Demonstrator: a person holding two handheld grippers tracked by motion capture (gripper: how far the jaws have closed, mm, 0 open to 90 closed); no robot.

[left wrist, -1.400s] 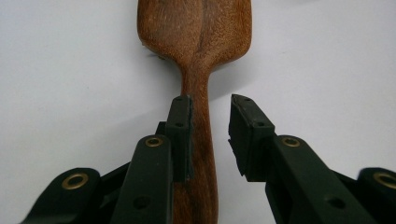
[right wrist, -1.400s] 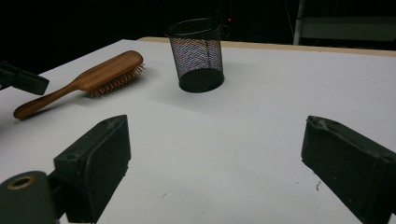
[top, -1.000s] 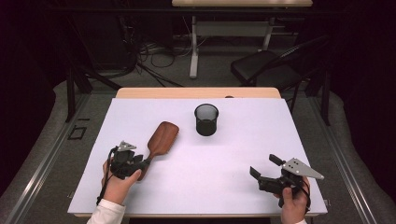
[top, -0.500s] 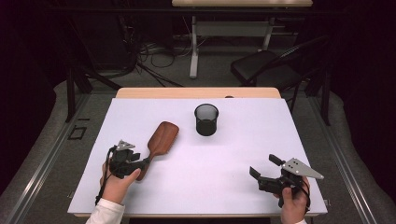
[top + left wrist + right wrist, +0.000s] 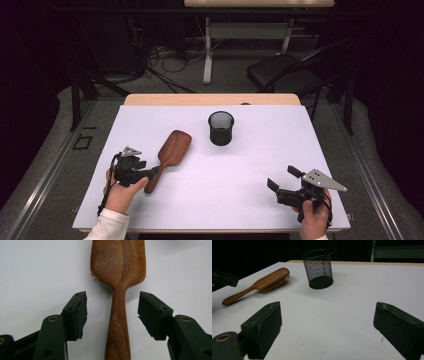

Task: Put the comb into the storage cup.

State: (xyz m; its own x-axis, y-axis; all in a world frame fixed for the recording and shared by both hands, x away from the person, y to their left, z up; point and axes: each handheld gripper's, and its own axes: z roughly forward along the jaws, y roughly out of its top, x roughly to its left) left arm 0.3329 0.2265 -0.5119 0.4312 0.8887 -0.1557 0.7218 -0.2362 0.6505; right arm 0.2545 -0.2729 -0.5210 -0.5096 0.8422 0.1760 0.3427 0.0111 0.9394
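The fingers [image 5: 79, 312] of the left gripper [image 5: 112, 312] stand half apart on either side of the hairbrush [image 5: 118, 285] handle, a clear gap showing on each side; they have just been opening, with the handle between them but not pressed. The fingers [image 5: 262, 327] of the right gripper [image 5: 327, 327] are spread wide over bare worktop [image 5: 250, 200], holding nothing.

On the white worktop, the hairbrush [image 5: 170, 155] lies at the lower left of the high view, its long axis running from the handle end at the left gripper [image 5: 145, 175] up and to the right toward the head. The left hand [image 5: 120, 192] is plainly the nearer; the right gripper [image 5: 282, 182] rests well apart at the lower right. The black mesh cup [image 5: 221, 128] stands upright near the middle, just beyond the brush head.

The hairbrush is reddish-brown wood with a broad paddle head narrowing to a slim handle, lying bristles down; the bristles are seen under the head in the right gripper view.
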